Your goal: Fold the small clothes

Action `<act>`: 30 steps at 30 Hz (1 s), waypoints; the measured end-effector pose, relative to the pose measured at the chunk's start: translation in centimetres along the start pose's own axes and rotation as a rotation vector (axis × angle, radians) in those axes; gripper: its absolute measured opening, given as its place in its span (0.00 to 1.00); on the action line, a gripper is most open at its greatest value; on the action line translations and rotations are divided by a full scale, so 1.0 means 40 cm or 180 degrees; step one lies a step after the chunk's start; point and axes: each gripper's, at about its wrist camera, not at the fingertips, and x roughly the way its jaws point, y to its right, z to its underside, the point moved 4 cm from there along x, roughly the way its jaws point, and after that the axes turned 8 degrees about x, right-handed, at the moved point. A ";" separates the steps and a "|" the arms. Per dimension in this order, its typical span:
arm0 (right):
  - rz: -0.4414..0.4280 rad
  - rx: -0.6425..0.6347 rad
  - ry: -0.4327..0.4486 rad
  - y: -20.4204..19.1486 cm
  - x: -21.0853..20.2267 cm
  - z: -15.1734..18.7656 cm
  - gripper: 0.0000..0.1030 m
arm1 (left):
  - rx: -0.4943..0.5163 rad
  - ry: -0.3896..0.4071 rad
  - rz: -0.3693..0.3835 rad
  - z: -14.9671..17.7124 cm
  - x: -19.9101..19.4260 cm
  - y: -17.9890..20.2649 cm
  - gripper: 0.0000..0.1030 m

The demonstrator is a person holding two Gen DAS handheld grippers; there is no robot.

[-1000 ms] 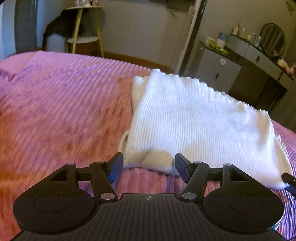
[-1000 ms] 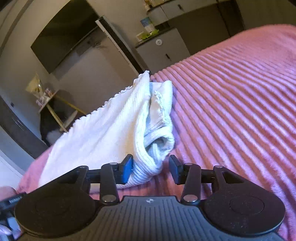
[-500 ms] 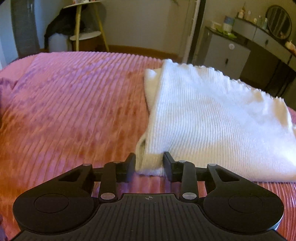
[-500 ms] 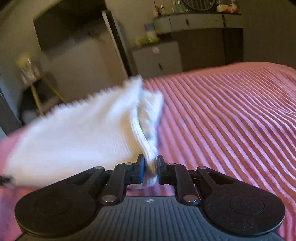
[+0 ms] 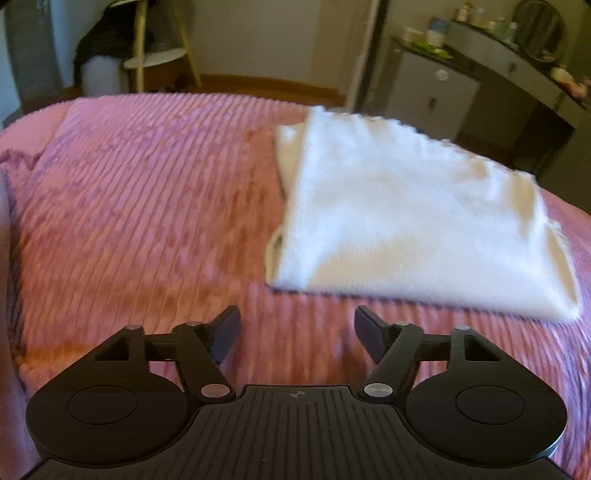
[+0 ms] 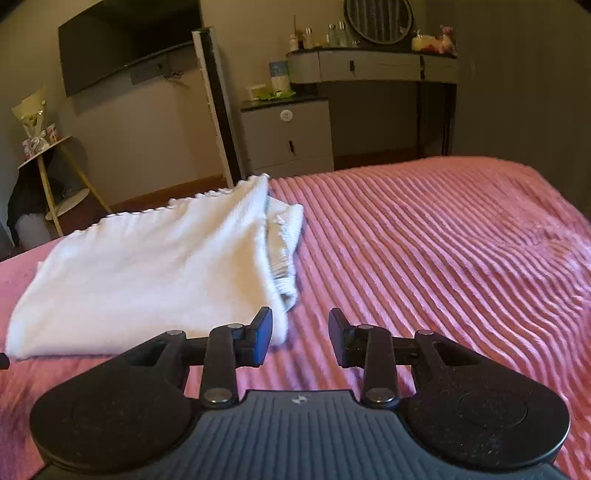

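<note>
1. Your left gripper (image 5: pixel 295 334) is released, its fingers (image 5: pixel 226 332) spread wide with only bedspread between them. It sits near the white knit garment (image 5: pixel 413 221), just short of the garment's near left corner and not touching it.
2. Your right gripper (image 6: pixel 300 338) is also released, fingers (image 6: pixel 263 334) apart and holding nothing. The left finger overlaps the garment's (image 6: pixel 147 273) near right corner in the right wrist view; whether it touches the cloth cannot be told.
3. The garment lies folded on the pink ribbed bedspread (image 5: pixel 140 206), toward the foot edge of the bed. Its scalloped hem (image 6: pixel 155 212) runs along the far side.
4. At the garment's right edge, layers are stacked, with a ribbed inner piece (image 6: pixel 286 229) poking out beyond the top layer.
5. Beyond the garment, past the bed's edge, stand a grey cabinet (image 6: pixel 291 136) and a dressing table with a round mirror (image 6: pixel 376 16).
6. Farther left of the garment, against the wall, is a small round side table with yellow legs (image 6: pixel 55 184), and a dark television (image 6: pixel 125 40) hangs above.
</note>
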 end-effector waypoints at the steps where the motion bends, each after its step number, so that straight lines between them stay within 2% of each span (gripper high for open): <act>1: 0.0001 -0.0028 0.0019 -0.013 -0.022 0.002 0.32 | 0.0052 0.0026 0.0025 0.005 -0.020 0.006 0.78; 5: -0.0093 -0.0065 0.0007 -0.069 -0.083 -0.007 0.32 | 0.0238 0.0174 0.0091 0.005 -0.079 0.022 0.80; 10: -0.0188 -0.0005 0.0062 -0.158 -0.143 -0.069 0.32 | 0.0059 0.0290 0.0203 -0.017 -0.120 0.002 0.83; 15: -0.0348 -0.0190 0.0161 -0.246 -0.146 -0.123 0.34 | 0.0117 0.0334 0.0094 -0.041 -0.126 0.002 0.87; 18: -0.0467 -0.0275 0.0127 -0.274 -0.103 -0.130 0.36 | 0.0170 0.0327 0.0027 -0.052 -0.106 0.009 0.87; 22: -0.0559 -0.0282 -0.0091 -0.282 0.023 -0.118 0.36 | 0.0266 0.0293 -0.0094 -0.077 -0.040 0.024 0.87; 26: -0.0559 -0.0421 -0.0265 -0.284 0.161 -0.089 0.35 | 0.0292 0.0280 -0.0227 -0.126 0.054 0.057 0.87; 30: -0.0489 -0.0675 -0.0275 -0.289 0.290 -0.078 0.35 | 0.0444 0.0269 -0.0360 -0.192 0.158 0.105 0.86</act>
